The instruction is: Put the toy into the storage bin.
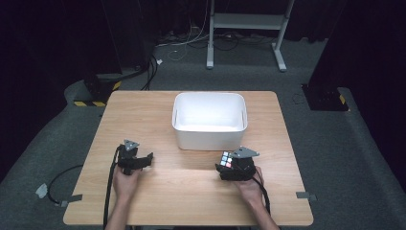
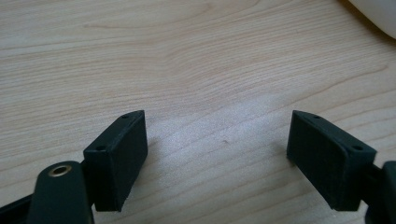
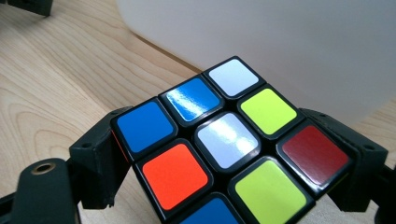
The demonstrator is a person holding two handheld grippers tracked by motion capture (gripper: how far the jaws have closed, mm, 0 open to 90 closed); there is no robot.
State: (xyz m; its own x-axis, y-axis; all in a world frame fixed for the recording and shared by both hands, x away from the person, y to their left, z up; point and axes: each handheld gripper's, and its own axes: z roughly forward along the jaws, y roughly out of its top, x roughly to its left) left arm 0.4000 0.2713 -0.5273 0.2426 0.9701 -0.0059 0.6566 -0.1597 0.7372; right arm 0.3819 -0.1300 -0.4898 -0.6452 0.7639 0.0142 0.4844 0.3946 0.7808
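We have the cube (image 3: 224,144) clamped in our right tongs (image 1: 229,164), low over the desk (image 1: 191,191), just short of the bin (image 1: 209,120) ahead; the pickup looks done, the drop-in remains; our left tongs (image 2: 217,154) stand apart, empty.

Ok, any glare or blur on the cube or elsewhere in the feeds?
Right gripper view: ceiling light glares on the cube's white centre and blue stickers; colours still readable; white bin behind is soft. Left gripper view: mild sheen on the table, claw sharp. High view: table well lit, surrounding floor dark, cube small.
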